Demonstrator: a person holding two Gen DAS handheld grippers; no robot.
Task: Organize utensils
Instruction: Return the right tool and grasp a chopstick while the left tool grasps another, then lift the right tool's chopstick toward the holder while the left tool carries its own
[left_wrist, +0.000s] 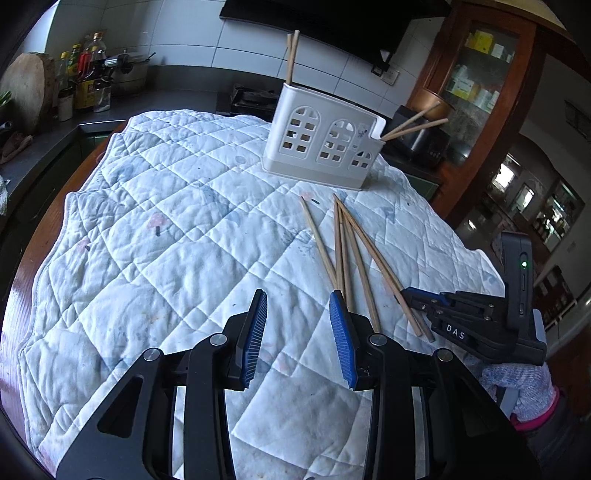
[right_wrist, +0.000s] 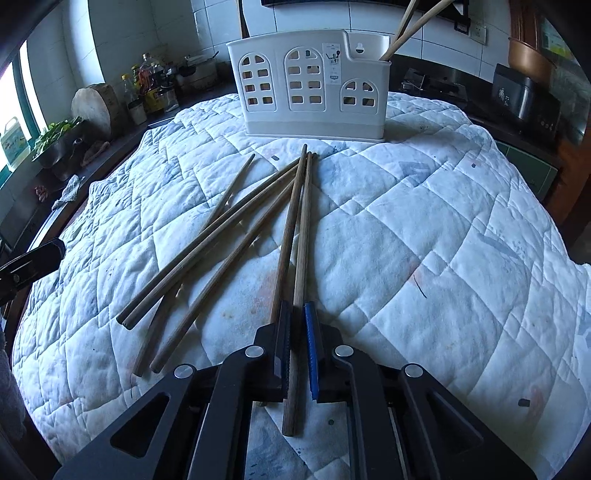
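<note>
A: Chopstick position relative to the tongs?

B: One long brown wooden chopstick (right_wrist: 300, 258) is pinched between the blue pads of the right gripper (right_wrist: 296, 347); its long axis runs from the lower centre of the frame up toward the white plastic utensil holder with arched cut-outs (right_wrist: 308, 79) at upper centre.

A: And the left gripper (left_wrist: 298, 334)?

B: Its jaws are seen spread and empty, with the loose wooden chopsticks (left_wrist: 345, 251) lying just right of them on the white quilted cloth (left_wrist: 166, 229). The right hand is judged nearer.
</note>
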